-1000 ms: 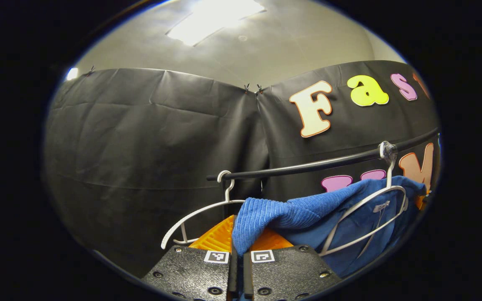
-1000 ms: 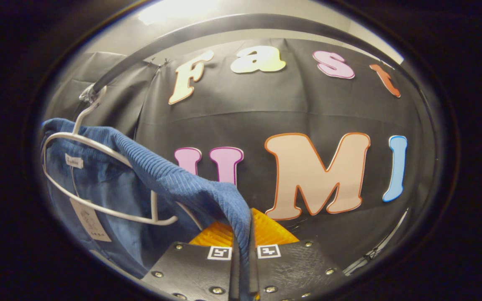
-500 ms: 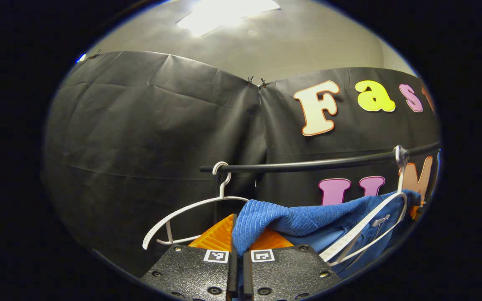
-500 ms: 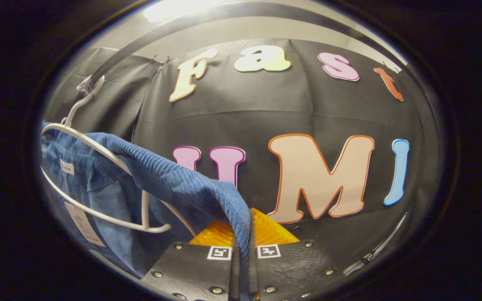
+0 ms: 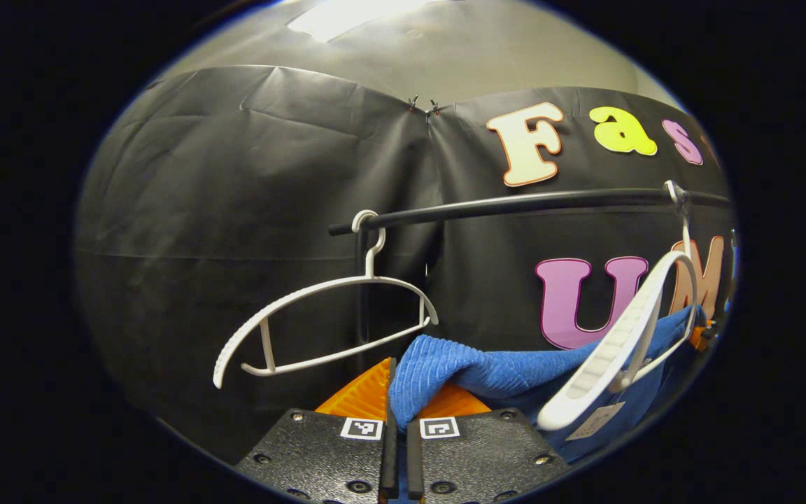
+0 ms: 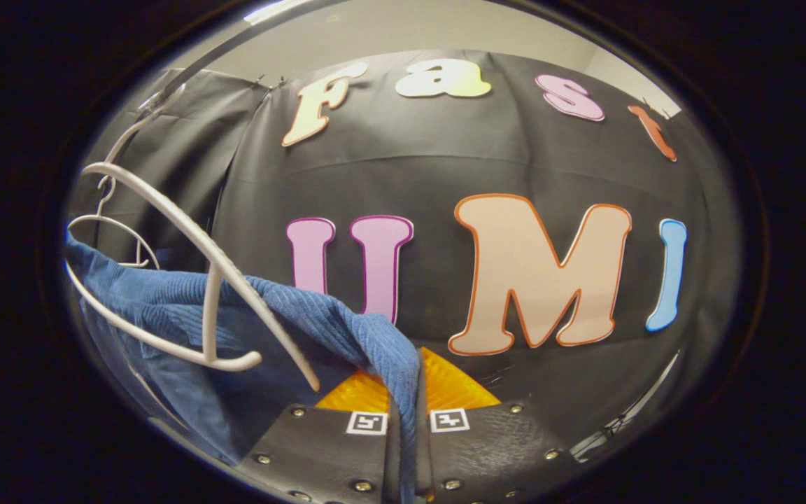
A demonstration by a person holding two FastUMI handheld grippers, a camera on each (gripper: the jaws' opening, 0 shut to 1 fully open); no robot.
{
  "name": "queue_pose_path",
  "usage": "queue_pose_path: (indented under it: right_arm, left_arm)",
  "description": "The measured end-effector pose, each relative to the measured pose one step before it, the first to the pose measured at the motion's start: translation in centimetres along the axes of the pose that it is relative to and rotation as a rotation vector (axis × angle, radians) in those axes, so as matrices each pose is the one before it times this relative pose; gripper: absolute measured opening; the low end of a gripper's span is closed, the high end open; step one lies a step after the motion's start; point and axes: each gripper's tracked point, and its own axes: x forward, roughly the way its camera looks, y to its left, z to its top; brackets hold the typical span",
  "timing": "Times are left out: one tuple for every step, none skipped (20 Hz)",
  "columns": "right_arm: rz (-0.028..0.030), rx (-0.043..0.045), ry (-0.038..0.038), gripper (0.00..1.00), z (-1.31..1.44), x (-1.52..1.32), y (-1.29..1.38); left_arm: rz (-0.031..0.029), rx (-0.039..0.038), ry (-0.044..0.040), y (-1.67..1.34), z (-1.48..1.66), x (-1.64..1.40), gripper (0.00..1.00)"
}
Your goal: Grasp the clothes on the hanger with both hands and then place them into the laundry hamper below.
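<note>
Where both hand-held grippers pinch it, blue ribbed garment (image 5: pixel 508 371) sags.

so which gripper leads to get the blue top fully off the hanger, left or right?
Left, probably. In the right gripper view the blue top passes behind the hanger, whose frame is still threaded through it. The left gripper holds the end already past that hanger; the right gripper should follow.

Two white hangers (image 5: pixel 326 318) (image 5: pixel 620 343), one blue garment (image 5: pixel 501 371), one black rail (image 5: pixel 515 204), two grippers (image 5: pixel 398 448) (image 6: pixel 408 448)
</note>
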Motion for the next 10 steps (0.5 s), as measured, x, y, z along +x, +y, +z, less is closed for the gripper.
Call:
queue_pose_path:
  right_arm:
    - [-0.00301,0.00256,0.00745,0.08,-0.405,-0.106,0.057]
    - [-0.00716,0.00014,0.0087,0.08,-0.362,-0.357,-0.079]
    - [-0.00558,-0.0011,0.0123,0.08,-0.396,-0.292,-0.108]
    - [-0.00168,0.00248,0.01262,0.08,-0.612,0.006,-0.062]
    - [-0.00102,0.0019,0.01211,0.08,-0.49,-0.142,0.002]
    - [-0.00308,0.00068,0.00778,0.08,-0.6,-0.06,-0.068]
    - [-0.00385,-0.00422,0.00876,0.08,-0.456,-0.228,-0.095]
    - [-0.0021,-0.00447,0.00871,0.08,-0.618,-0.177,-0.044]
    - [-0.00023,-0.00329,0.00829,0.08,-0.509,-0.293,0.007]
    - [0.00143,-0.0008,0.0068,0.08,-0.544,-0.176,0.107]
  left_arm:
    - [-0.0046,0.00537,0.00526,-0.13,-0.339,-0.059,0.05]
    - [-0.00392,0.00766,0.00409,-0.008,-0.343,0.063,0.05]
    - [-0.00448,0.00968,0.0012,-0.101,-0.237,-0.018,0.05]
    - [-0.00666,0.00931,0.00145,-0.255,-0.273,-0.12,0.05]
    - [-0.00646,0.00967,0.00399,-0.145,-0.289,-0.119,0.05]
    - [-0.00747,0.00787,0.00256,0.014,-0.36,-0.227,0.05]
    - [-0.00437,0.00674,0.00533,-0.126,-0.315,-0.193,0.05]
    - [-0.00452,0.00406,0.00453,-0.265,-0.358,-0.116,0.08]
    - [-0.00338,0.00265,0.00771,-0.116,-0.352,-0.146,0.08]
    - [-0.00322,0.00185,0.005,0.01,-0.399,-0.278,0.06]
